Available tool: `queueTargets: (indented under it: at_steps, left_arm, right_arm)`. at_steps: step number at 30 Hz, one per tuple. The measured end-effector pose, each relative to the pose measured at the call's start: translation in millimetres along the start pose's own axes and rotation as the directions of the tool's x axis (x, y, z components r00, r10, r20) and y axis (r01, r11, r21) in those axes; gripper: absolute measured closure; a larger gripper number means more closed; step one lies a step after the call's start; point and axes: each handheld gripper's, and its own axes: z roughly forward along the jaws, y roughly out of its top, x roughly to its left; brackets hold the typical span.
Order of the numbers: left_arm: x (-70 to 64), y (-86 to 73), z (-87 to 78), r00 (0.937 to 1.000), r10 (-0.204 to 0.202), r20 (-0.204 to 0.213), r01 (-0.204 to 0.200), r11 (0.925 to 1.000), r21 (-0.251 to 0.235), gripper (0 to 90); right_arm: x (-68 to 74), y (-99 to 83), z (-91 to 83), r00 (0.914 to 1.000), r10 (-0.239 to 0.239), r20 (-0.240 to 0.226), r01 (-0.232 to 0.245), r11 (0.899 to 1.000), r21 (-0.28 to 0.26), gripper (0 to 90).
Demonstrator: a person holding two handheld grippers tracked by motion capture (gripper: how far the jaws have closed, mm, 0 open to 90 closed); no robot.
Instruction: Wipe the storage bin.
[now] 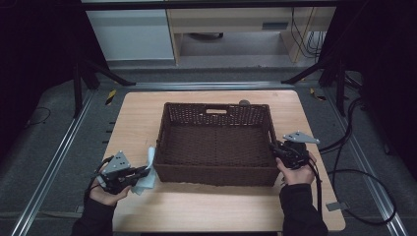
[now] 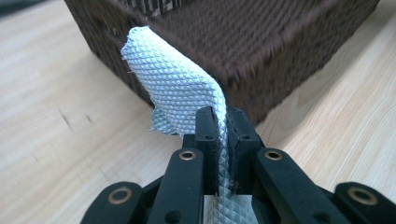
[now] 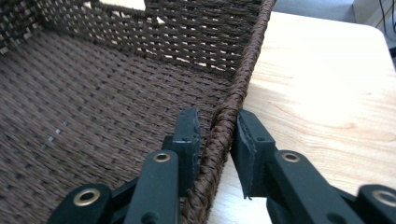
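Note:
A dark brown woven basket [image 1: 216, 175] stands in the middle of the wooden table [image 1: 211, 209]; its inside looks empty. My left gripper [image 1: 146, 170] is at the basket's front left corner, shut on a pale blue textured cloth [image 1: 148, 181]. The left gripper view has the cloth [image 2: 180, 88] rising from between the jaws of the left gripper [image 2: 223, 119] and leaning against the basket's outer wall [image 2: 280, 42]. My right gripper [image 1: 273, 148] sits at the basket's right side. In its own view the right gripper [image 3: 219, 127] straddles the braided rim [image 3: 247, 60], one jaw inside and one outside, pressed on it.
A small grey object [image 1: 244, 103] peeks out behind the basket's far wall. Bare tabletop lies in front of the basket and to its right [image 3: 322, 79]. Cables [image 1: 354, 172] run over the floor at the right. Metal rails [image 1: 54, 162] flank the table.

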Motion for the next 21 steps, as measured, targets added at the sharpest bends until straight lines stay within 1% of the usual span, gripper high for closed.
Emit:
queueTargets:
  at_steps: [3,4,5,7,8,9,11,13,14,15,16,17,18,19,21]
  left_arm:
    - [1.2,-6.4,11.8,1.0,-0.005,0.001,0.005,0.9989,0.047,84.0]
    - [2.7,-9.3,17.3,1.0,-0.008,0.0,0.008,0.9975,0.07,84.0]
    - [3.8,-11.0,20.1,1.0,-0.009,-0.002,0.009,0.9966,0.082,84.0]
    - [7.0,-14.1,25.2,0.9998,-0.016,-0.011,0.017,0.9945,0.103,84.0]
    - [7.9,-14.4,25.4,0.9997,-0.018,-0.016,0.02,0.9944,0.104,84.0]
    - [9.5,-13.6,23.9,0.9995,-0.021,-0.024,0.023,0.9952,0.095,84.0]
    - [10.8,-9.9,17.4,0.9988,-0.031,-0.037,0.033,0.998,0.053,84.0]
    - [10.0,-4.5,8.8,0.9983,-0.032,-0.047,0.033,0.9995,0.004,84.1]
    - [8.9,0.1,1.5,0.9982,-0.028,-0.053,0.027,0.9991,-0.031,84.1]
    - [8.0,2.9,-3.0,0.998,-0.029,-0.056,0.026,0.9981,-0.055,84.0]
    - [6.4,7.5,-10.3,0.9979,-0.025,-0.06,0.019,0.9954,-0.094,84.0]
    - [5.4,9.9,-14.2,0.9977,-0.022,-0.064,0.015,0.9933,-0.115,84.1]
    - [4.2,12.4,-18.3,0.9978,-0.02,-0.063,0.011,0.9913,-0.131,84.0]
    - [2.9,14.1,-20.4,0.9982,-0.014,-0.059,0.006,0.9909,-0.134,84.0]
    - [2.4,12.6,-16.7,0.9982,-0.013,-0.059,0.006,0.9934,-0.114,84.1]
  right_arm:
    - [5.0,0.5,2.9,0.9994,0.018,0.031,-0.018,1.0,-0.004,72.2]
    - [6.3,0.8,3.3,0.9991,0.02,0.036,-0.02,1.0,-0.004,72.1]
    - [8.1,1.1,3.6,0.9988,0.025,0.041,-0.025,1.0,-0.003,71.7]
    - [9.0,1.3,3.1,0.999,0.02,0.04,-0.02,1.0,-0.003,70.4]
    - [8.5,1.2,2.8,0.9993,0.015,0.034,-0.015,1.0,-0.003,68.9]
    - [8.0,1.2,2.4,0.9995,0.013,0.029,-0.013,1.0,-0.005,67.2]
    - [6.4,1.4,1.1,0.9998,-0.005,0.018,0.005,1.0,-0.011,61.3]
    - [4.9,2.6,-2.7,0.9999,-0.014,0.008,0.015,0.999,-0.044,55.7]
    - [4.3,3.4,-4.5,0.9999,-0.014,0.003,0.014,0.998,-0.055,54.1]
    - [3.4,4.6,-7.6,0.9999,-0.012,-0.005,0.011,0.997,-0.081,52.3]
    - [3.1,5.3,-9.4,0.9999,-0.01,-0.009,0.009,0.996,-0.092,51.2]
    - [2.6,6.4,-11.8,0.9998,-0.014,-0.011,0.012,0.994,-0.106,50.2]
    - [2.3,6.8,-12.9,0.9998,-0.018,-0.011,0.017,0.994,-0.112,49.3]
    - [1.9,7.2,-14.0,0.9997,-0.025,-0.008,0.024,0.992,-0.121,48.3]
    - [0.9,7.3,-15.7,0.9997,-0.026,-0.004,0.025,0.991,-0.13,47.7]
